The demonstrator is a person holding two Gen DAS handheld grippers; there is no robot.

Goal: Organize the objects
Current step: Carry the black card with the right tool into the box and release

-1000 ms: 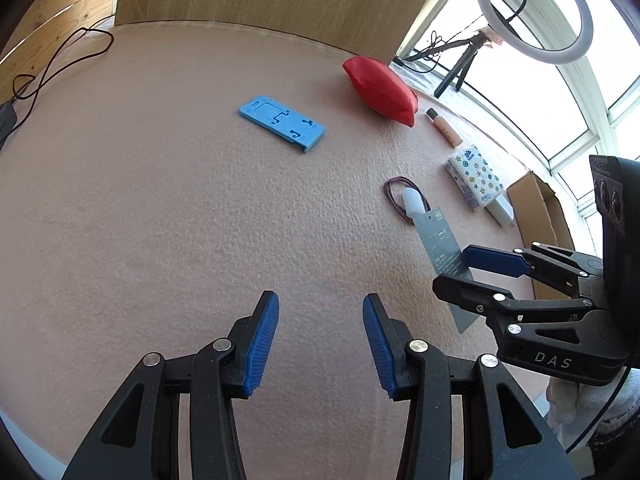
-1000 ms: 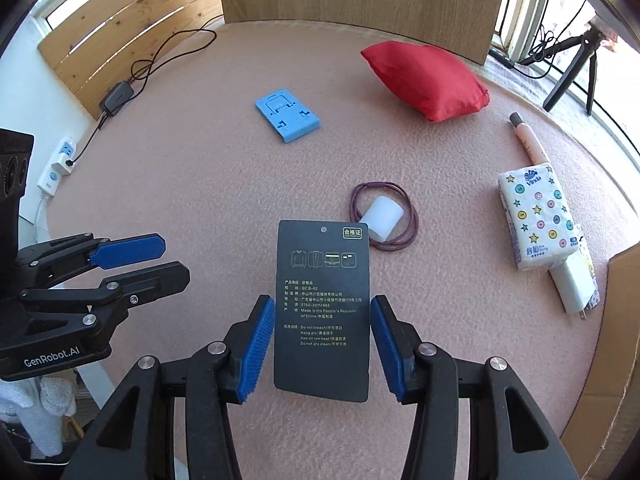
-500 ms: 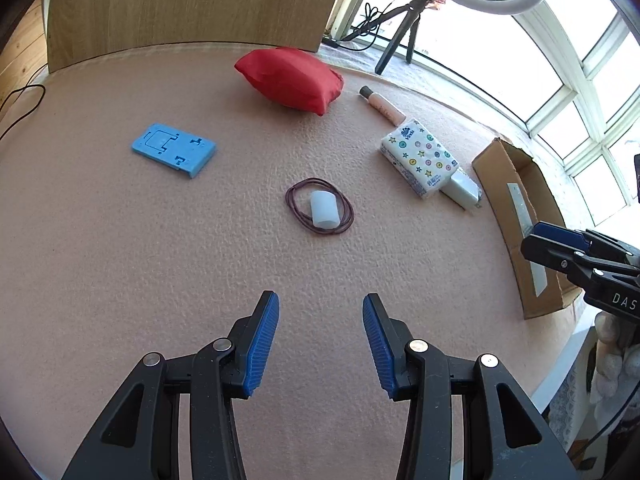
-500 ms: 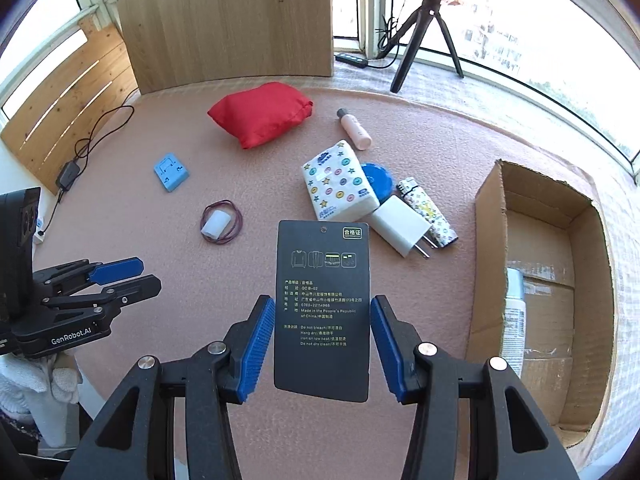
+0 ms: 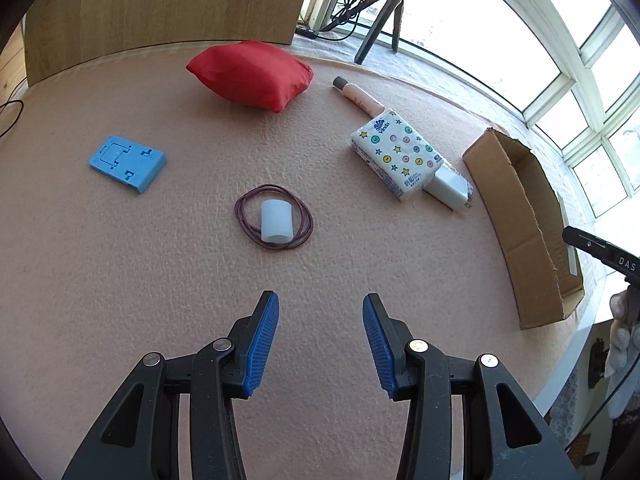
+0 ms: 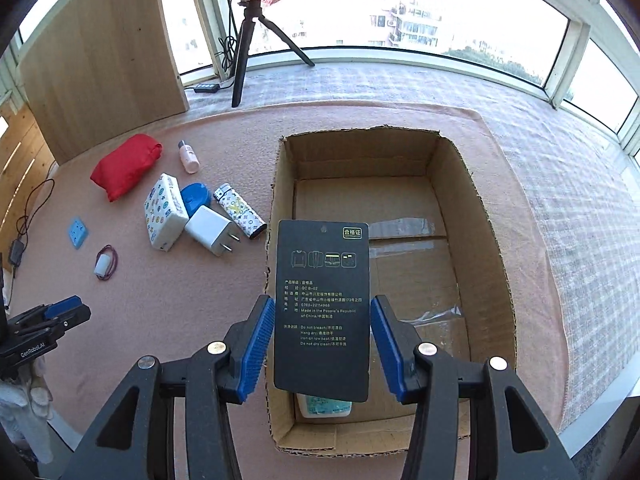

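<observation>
Left gripper [image 5: 320, 340], low centre of its frame, stays open and empty; right gripper [image 6: 322, 344] clamps the black tag [image 6: 322, 304], which has swung from the carpet to above the cardboard box [image 6: 492, 240], ready for release

left gripper [image 5: 320, 340]: held low over the mat, pointing forward, blue pads [image 5: 262, 346] spread wide with nothing between them; seen also at the left edge of the right wrist view, lying nearly level, gripped from below by a white-gloved hand [image 6: 24, 408]. right gripper [image 6: 322, 344]: raised above the box, aimed forward and down, pads [image 6: 256, 350] closed onto the side edges of an upright black tag [image 6: 322, 308], which stands between them; visible only as a dark tip at the right edge of the left wrist view, gloved fingers [image 5: 622, 320] beneath.
</observation>
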